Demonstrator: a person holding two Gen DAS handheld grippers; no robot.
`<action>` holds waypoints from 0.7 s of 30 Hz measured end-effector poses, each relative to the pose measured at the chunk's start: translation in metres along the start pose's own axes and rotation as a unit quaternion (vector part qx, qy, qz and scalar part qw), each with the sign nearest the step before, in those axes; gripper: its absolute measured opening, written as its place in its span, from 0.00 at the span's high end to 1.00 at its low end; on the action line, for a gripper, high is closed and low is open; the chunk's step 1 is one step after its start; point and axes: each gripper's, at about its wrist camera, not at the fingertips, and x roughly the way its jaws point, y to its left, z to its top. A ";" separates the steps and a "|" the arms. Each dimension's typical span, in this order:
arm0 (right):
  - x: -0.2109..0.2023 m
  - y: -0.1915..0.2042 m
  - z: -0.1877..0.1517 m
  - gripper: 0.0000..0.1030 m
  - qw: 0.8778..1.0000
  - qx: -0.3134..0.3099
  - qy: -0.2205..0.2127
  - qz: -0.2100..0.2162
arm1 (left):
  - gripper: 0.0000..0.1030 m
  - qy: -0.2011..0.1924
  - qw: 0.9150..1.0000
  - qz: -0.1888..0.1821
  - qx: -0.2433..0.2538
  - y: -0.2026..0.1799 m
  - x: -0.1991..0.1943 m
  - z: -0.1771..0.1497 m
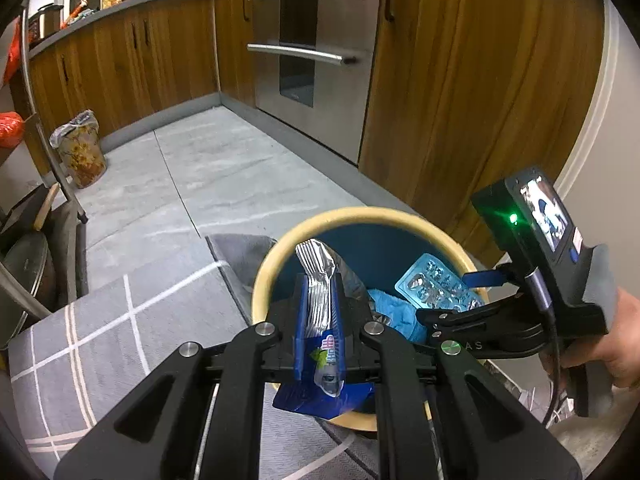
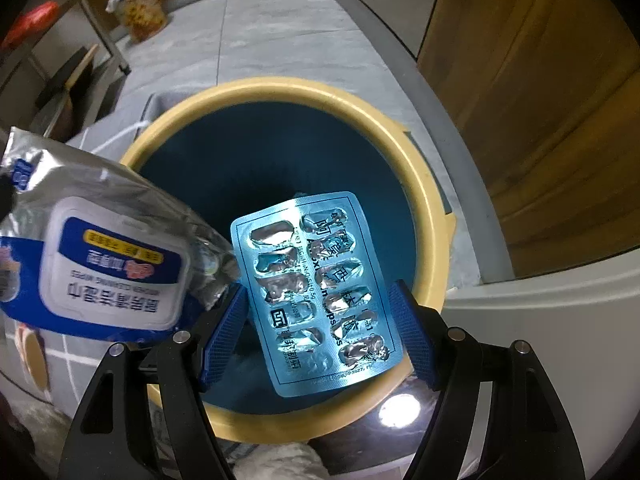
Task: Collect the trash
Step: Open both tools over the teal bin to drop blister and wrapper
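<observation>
Left gripper (image 1: pixel 320 320) is clamped on one crumpled foil wipes packet (image 1: pixel 320 304), held over the bin (image 1: pixel 276 264) rim. Right gripper (image 2: pixel 316 332) is held wide, one blister pack (image 2: pixel 316 292) between its pads (contact unclear), above the bin's mouth. One bin counted.

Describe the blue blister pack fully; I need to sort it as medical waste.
The blister pack is a light blue foil sheet with rounded corners and two columns of pill pockets, all burst and empty, their torn silver foil showing. Printed text crosses it. It hangs tilted over the opening of the yellow-rimmed bin, between the blue fingers of the right gripper, which stands wide; whether they press its edges is unclear. The wipes packet lies beside it.
</observation>
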 end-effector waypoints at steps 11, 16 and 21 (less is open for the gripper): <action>0.009 0.009 0.004 0.28 1.000 -0.012 0.013 -0.005 | 0.87 0.020 1.000 -0.007 -0.014 0.006 0.014 -0.002; 0.010 0.012 0.002 0.28 1.000 -0.022 0.014 -0.006 | 0.87 0.020 1.000 -0.005 -0.012 0.005 0.011 -0.003; 0.009 0.014 0.002 0.27 1.000 -0.022 0.011 -0.004 | 0.87 0.016 1.000 -0.001 -0.017 0.007 0.006 -0.003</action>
